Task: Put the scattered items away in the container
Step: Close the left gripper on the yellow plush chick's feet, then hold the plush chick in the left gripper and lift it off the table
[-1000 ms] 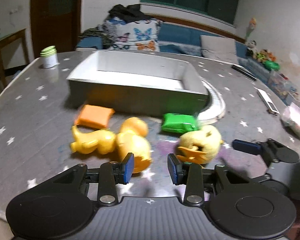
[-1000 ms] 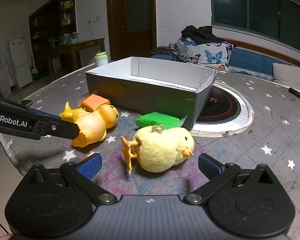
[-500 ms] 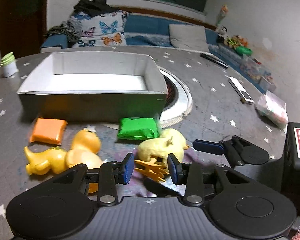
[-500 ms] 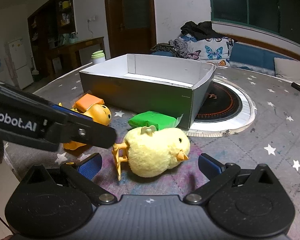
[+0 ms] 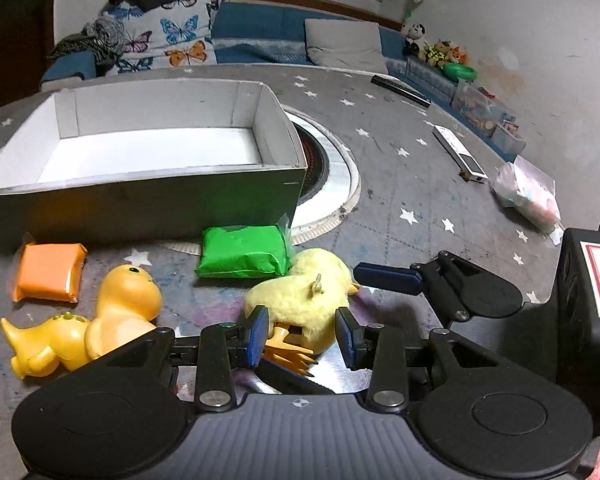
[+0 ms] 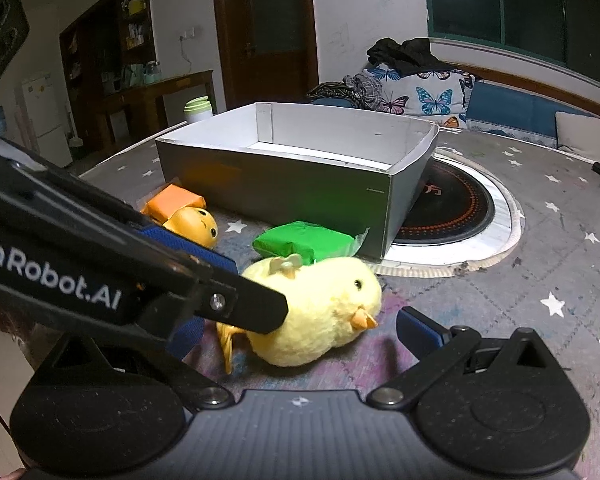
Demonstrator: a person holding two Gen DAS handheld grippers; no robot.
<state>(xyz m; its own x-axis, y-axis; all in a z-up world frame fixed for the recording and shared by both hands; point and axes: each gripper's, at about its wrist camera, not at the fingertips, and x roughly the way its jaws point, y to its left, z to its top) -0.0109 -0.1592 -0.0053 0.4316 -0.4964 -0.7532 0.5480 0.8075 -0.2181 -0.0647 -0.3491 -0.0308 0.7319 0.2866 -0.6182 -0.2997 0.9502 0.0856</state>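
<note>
now the left claw [image 5: 300, 336] sits released, pads either side of the plush chick's [image 5: 304, 300] orange feet, not clamped. right claw [image 6: 300, 330] spread wide around the same chick on the counter [image 6: 500, 280]. green packet [image 5: 242, 250] just behind it, beside the empty grey box [image 5: 148, 196]; rubber duck [image 5: 100, 328] and orange packet [image 5: 48, 272] lie left.

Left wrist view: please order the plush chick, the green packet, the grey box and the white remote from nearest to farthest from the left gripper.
1. plush chick: between the fingers of the left gripper.
2. green packet: just behind the chick.
3. grey box: behind the packet, to the left.
4. white remote: far right on the table.
</note>
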